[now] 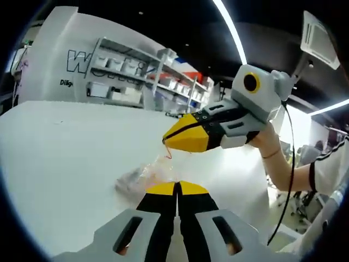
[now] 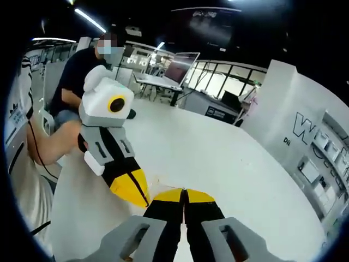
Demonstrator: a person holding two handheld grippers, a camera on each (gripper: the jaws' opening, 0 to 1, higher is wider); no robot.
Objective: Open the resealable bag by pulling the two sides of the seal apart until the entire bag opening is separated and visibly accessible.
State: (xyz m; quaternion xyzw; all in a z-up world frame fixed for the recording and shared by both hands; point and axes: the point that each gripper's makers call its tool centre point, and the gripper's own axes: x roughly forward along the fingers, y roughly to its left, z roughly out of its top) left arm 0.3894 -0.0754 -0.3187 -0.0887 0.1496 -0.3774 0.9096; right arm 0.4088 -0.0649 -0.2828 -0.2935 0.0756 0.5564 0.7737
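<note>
The clear resealable bag (image 1: pixel 143 176) lies crumpled on the white table (image 1: pixel 65 158), just past my left gripper (image 1: pixel 176 185). Its jaws are shut, and the bag's near edge runs in between the yellow tips. My right gripper (image 1: pixel 165 141) comes in from the right, a little above, shut on the bag's upper edge. A thin red seal line (image 1: pixel 167 154) hangs below its tip, with film stretched between the two grippers. In the right gripper view my right gripper (image 2: pixel 184 191) is shut and the left gripper (image 2: pixel 144 203) sits close beside it on the left; the bag is hardly visible there.
The round white table (image 2: pixel 229 164) spreads wide around the bag. A white display wall with shelves (image 1: pixel 125 71) stands behind it. A person sits at a laptop (image 2: pixel 180 68) across the room. A hand and forearm (image 1: pixel 275 155) hold the right gripper.
</note>
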